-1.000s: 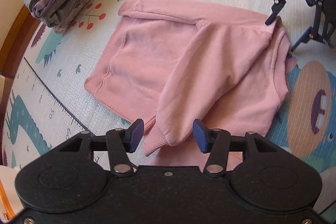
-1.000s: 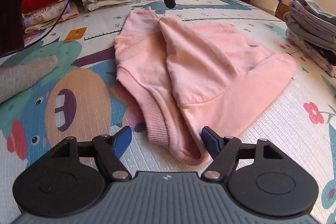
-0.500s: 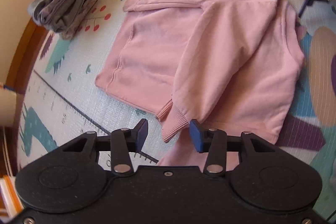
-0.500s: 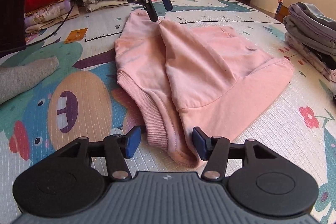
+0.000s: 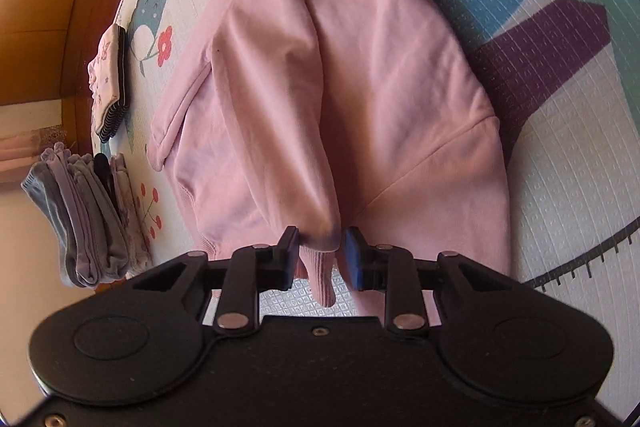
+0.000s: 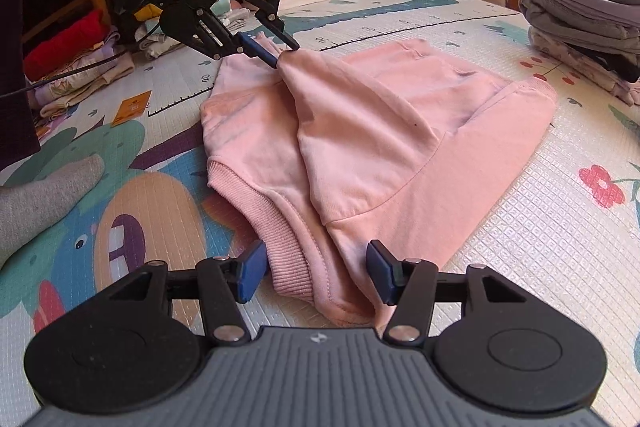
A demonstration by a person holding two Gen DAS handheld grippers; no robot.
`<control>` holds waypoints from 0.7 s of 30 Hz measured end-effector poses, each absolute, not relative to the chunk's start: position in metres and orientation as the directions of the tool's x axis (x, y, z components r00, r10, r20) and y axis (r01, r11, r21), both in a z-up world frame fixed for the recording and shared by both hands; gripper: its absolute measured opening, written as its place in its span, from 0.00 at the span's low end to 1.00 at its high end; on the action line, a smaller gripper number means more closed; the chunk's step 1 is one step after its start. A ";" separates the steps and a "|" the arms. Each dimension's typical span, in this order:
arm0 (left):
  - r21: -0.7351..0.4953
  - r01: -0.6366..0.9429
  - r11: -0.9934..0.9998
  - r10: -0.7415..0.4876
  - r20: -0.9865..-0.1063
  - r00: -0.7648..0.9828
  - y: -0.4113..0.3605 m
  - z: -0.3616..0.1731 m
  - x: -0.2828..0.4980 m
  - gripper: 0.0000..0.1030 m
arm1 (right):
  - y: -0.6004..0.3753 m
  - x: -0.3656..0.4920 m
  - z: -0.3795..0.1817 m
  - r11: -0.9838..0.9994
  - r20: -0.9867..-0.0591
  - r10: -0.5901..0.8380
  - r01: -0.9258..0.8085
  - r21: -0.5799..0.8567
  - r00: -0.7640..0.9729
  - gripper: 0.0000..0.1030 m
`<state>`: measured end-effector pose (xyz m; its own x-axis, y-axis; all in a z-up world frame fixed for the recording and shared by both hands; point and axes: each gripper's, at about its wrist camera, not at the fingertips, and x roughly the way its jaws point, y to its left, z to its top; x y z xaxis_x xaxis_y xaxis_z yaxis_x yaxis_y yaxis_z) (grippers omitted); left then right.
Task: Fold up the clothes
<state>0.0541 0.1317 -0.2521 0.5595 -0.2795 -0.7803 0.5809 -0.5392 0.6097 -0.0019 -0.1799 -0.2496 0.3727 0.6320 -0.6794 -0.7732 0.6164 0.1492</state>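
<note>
the step in hand looks like the sleeve fold on the pink sweatshirt (image 6: 384, 147), which is lying flat on the play mat (image 6: 540, 247), with one sleeve (image 5: 280, 131) already crossing its body. using the sweatshirt as landmark: the left gripper (image 5: 320, 253) is sitting at its far end as the right wrist camera sees it, at the cuff end of that crossing sleeve. its jaws have just been closing, and the sleeve end is bunching between them; from the right wrist view the fabric is rising into a peak at the fingertips, so the left gripper seems to be grasping the sleeve, though from its own camera a sliver of gap is showing beside one pad.

the right gripper (image 6: 316, 273) is waiting at the sweatshirt's near end, jaws parted, not clamping. the ribbed collar (image 6: 280, 247) and the shoulder edge are lying between its pads without being pressed.

the next move probably calls for carrying the sleeve over the body while the near end is staying put; a loose pinch could let the cuff slip.

a stack of folded clothes (image 6: 584, 27) is sitting well apart from the sweatshirt, on its hem side. a person's socked foot (image 6: 44, 199) is resting near its collar side.
</note>
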 end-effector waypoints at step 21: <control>0.689 0.644 -0.332 -0.301 -0.725 0.620 0.061 -0.190 0.103 0.08 | -0.183 -0.007 -0.249 0.622 -0.670 0.623 -0.774 0.113 0.403 0.55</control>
